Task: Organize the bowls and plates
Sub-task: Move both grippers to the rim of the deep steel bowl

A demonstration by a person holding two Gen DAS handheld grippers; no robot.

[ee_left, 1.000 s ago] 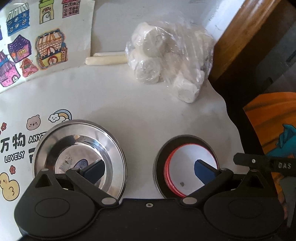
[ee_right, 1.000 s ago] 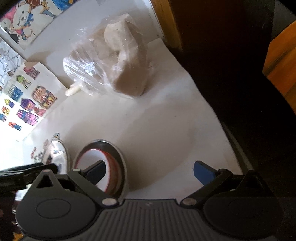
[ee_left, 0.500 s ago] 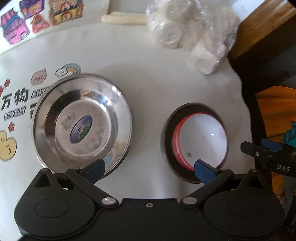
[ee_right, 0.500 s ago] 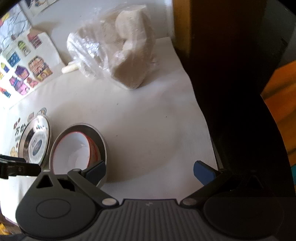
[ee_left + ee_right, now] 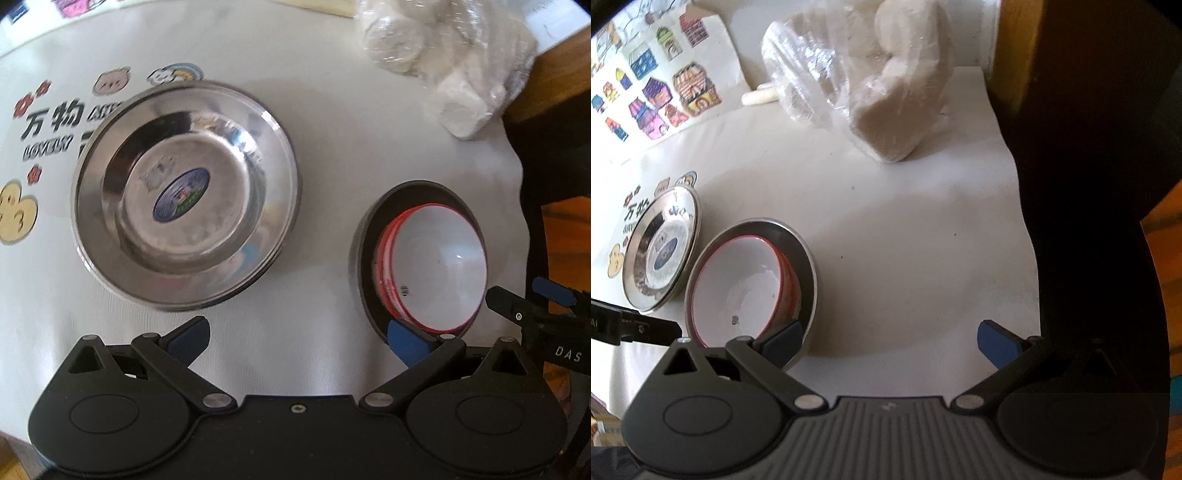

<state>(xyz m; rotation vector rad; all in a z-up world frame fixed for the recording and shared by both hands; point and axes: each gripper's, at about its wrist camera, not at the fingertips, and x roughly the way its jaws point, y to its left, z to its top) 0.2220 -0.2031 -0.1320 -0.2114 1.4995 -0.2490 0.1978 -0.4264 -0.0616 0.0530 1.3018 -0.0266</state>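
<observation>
You had the white table cover (image 5: pixel 332 110) under everything. On it lay a wrapped bag of paper rolls (image 5: pixel 871 85), then the steel plate (image 5: pixel 184 195), and beside it, apart, the red-rimmed white bowl (image 5: pixel 436 266) inside a steel dish (image 5: pixel 803 258). Your left gripper (image 5: pixel 297 336) and right gripper (image 5: pixel 888 338) had their fingers spread, holding nothing.

Red-rimmed white bowl (image 5: pixel 439 266), silver plate (image 5: pixel 184 192)

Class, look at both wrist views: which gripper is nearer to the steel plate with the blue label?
Left. The left gripper hangs open just short of the steel plate, almost facing it. The right gripper is open farther off, with the red-rimmed bowl between it and that plate.
</observation>
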